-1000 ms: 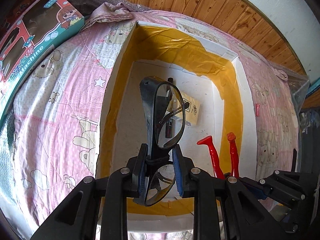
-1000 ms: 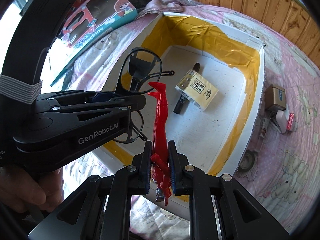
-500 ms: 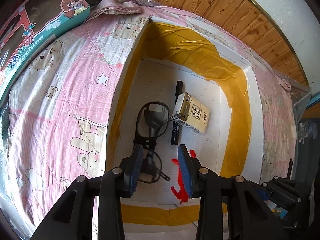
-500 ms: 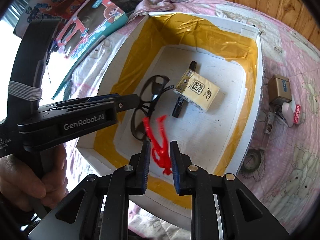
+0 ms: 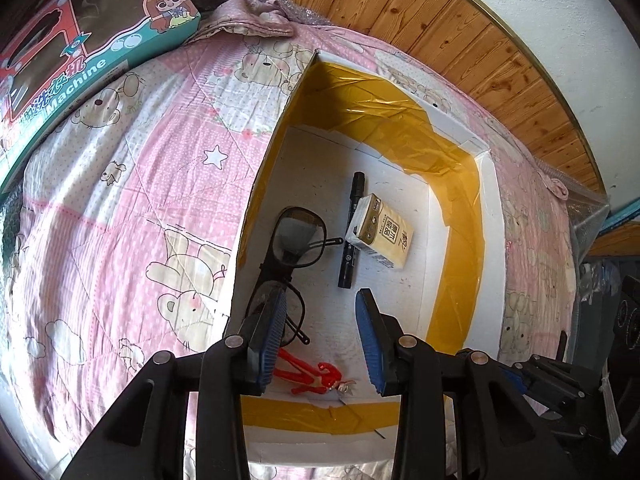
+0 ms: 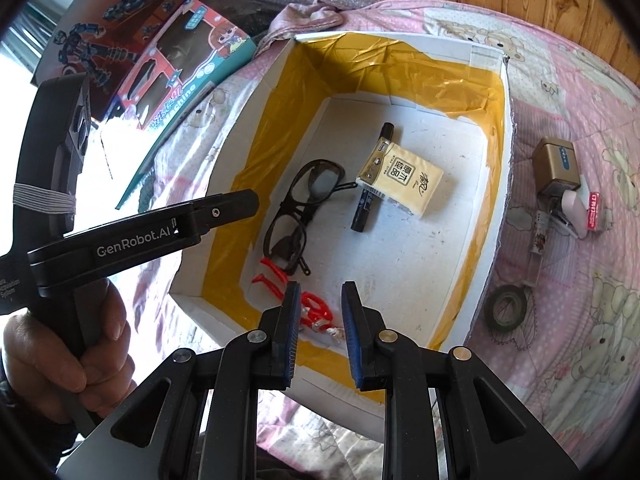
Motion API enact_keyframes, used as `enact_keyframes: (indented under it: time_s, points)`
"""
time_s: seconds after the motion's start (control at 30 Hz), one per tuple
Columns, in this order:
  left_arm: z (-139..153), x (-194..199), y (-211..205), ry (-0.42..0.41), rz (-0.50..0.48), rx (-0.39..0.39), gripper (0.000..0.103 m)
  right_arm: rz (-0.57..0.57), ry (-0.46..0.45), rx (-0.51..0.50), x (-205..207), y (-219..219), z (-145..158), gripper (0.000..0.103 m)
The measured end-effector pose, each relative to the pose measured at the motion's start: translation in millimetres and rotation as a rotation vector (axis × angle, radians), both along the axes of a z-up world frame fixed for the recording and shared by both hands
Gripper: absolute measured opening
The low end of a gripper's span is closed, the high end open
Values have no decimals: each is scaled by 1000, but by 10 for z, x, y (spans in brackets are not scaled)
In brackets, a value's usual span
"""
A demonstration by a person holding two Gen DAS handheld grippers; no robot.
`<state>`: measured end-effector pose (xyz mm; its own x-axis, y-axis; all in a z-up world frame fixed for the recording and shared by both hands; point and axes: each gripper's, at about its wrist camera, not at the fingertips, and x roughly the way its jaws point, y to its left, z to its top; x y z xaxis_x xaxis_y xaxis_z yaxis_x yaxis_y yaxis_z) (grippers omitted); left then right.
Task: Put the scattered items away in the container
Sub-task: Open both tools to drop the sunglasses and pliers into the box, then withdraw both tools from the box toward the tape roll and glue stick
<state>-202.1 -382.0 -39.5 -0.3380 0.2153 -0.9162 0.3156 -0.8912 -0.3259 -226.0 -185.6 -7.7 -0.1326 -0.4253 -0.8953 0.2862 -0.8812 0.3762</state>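
- One open white foam box [image 6: 498,216] with yellow tape lining its inner walls sits on the bed; it holds four things, counted: one pair of black-framed glasses [image 6: 306,208], one black marker pen [image 6: 370,196], one cream paper tissue pack [image 6: 402,178] and one red plastic doll-like figure [image 6: 298,294].
- The glasses lie along the box's left wall, the red figure at its near edge just beside them.
- The marker lies mid-floor with the tissue pack resting over its upper part.
- Left gripper [image 5: 322,338]: its blue-padded tongs are spread wide with nothing between them, hovering over the near end of the box, above the glasses [image 5: 288,268] and the red figure [image 5: 310,374].
- Right gripper [image 6: 320,326]: tongs likewise spread, empty, above the red figure at the near edge.
- One hand [image 6: 68,344] grips the left gripper's handle, seen at the left of the right-wrist view.
- Outside the box, near its right wall, lie four loose things on the quilt: one tan rectangular box [image 6: 556,164], one small pink-and-white item with a red label [image 6: 582,210], one slim patterned tube [image 6: 538,236] and one dark tape roll [image 6: 506,308].
- The surface is a pink quilt printed with bears [image 5: 132,208].
- Two colourful toy cartons lean at the quilt's far left edge: one teal-and-red [image 6: 180,76], one dark with a robot picture [image 6: 106,20].
- A wood-panelled wall [image 5: 460,28] runs behind the bed, with white wall [image 5: 560,12] above it.
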Motion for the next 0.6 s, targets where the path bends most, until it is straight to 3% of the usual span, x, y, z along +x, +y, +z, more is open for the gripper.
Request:
enact_keyframes:
  time_s: [0.6]
  points:
    - [272,364,617,46,-105,22,38,-124,-4,-104,534,488,93,24]
